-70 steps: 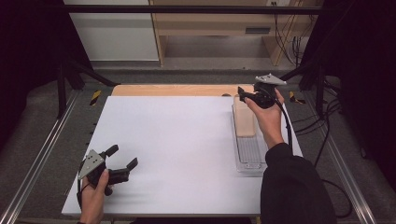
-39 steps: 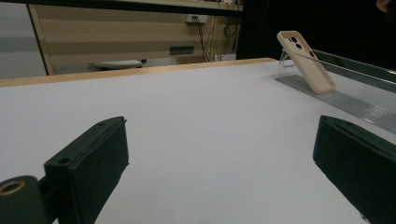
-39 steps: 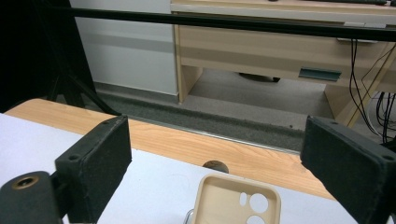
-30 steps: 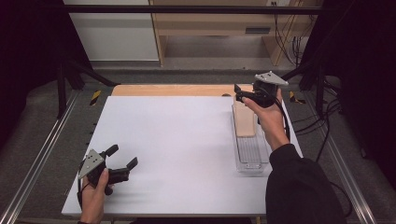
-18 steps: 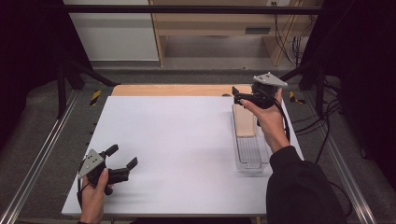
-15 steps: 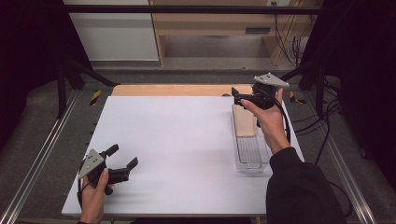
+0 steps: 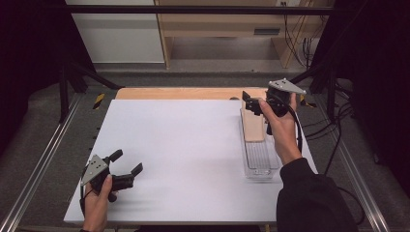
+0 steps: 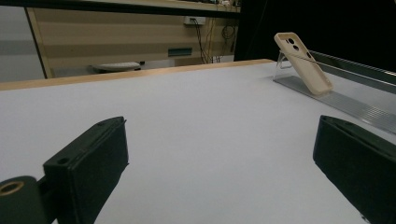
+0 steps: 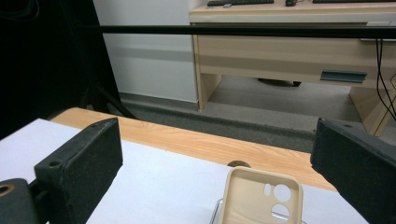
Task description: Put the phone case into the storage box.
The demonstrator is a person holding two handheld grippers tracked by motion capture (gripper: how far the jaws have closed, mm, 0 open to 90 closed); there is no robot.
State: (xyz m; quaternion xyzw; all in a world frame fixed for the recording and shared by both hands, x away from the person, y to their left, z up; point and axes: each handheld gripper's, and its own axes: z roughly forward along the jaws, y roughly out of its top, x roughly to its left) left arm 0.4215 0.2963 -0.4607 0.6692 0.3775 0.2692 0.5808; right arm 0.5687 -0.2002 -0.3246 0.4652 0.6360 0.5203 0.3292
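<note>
Drifting slightly leftward since earlier, the right claw (image 7: 252,103), jaws apart, hovers above the beige phone case (image 7: 253,125) leaning in the clear plastic rack (image 7: 261,159), while the left claw (image 7: 126,162) rests wide apart on the white desk (image 7: 183,154).

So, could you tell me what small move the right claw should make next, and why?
Probably lower the right claw onto the beige phone case: its jaws stand open, just above and either side of the case's top edge, which leans on the clear stand.

Bare white table (image 7: 183,145); phone case (image 7: 253,124) in rack (image 7: 261,164) rightward.
</note>
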